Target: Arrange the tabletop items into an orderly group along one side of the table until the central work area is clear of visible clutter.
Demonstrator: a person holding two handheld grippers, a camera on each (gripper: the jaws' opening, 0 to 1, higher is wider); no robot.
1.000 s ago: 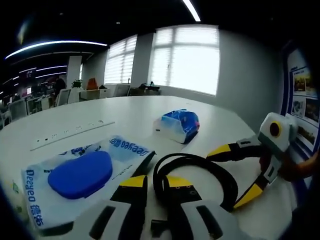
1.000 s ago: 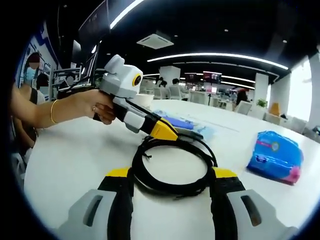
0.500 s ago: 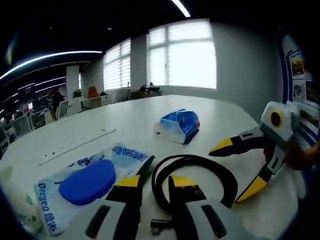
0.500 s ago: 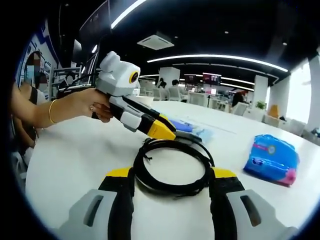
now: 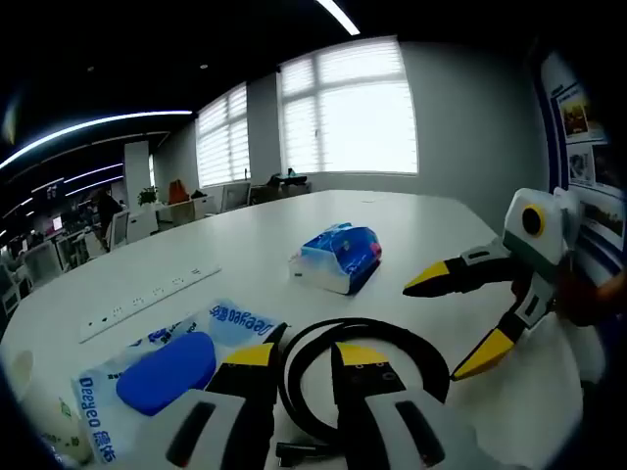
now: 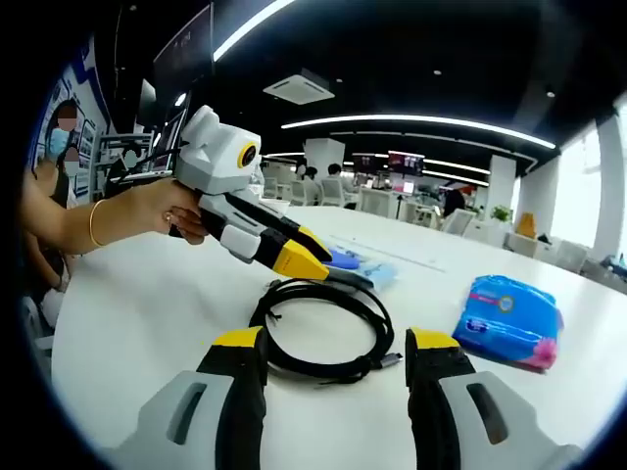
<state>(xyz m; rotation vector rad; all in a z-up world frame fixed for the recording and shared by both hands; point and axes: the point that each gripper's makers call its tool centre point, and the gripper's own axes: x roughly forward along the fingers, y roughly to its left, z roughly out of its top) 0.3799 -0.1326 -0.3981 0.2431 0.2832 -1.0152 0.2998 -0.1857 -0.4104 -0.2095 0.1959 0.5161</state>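
Left gripper view: the white table (image 5: 245, 235) carries every item, largest first. A flat wipes pack (image 5: 167, 362) with a blue lid lies at the near left, close to the table's edge, so it likely already counts as set aside. A black cable (image 5: 362, 343), wound into a loop so it can be lifted as one piece, rests between the pack and the right gripper (image 5: 468, 318), whose jaws stand spread and empty beside the loop. A small blue tissue pack (image 5: 338, 257) sits further in, well apart from the rest, still in the central area. The left gripper (image 5: 294, 364) has its jaws drawn close with the near arc of the loop between them; whether they pinch it cannot be told.

Right gripper view: the loop lies just ahead of the spread jaws of the right gripper (image 6: 335, 341), with a hand (image 6: 167, 211) holding the left gripper at its far rim.
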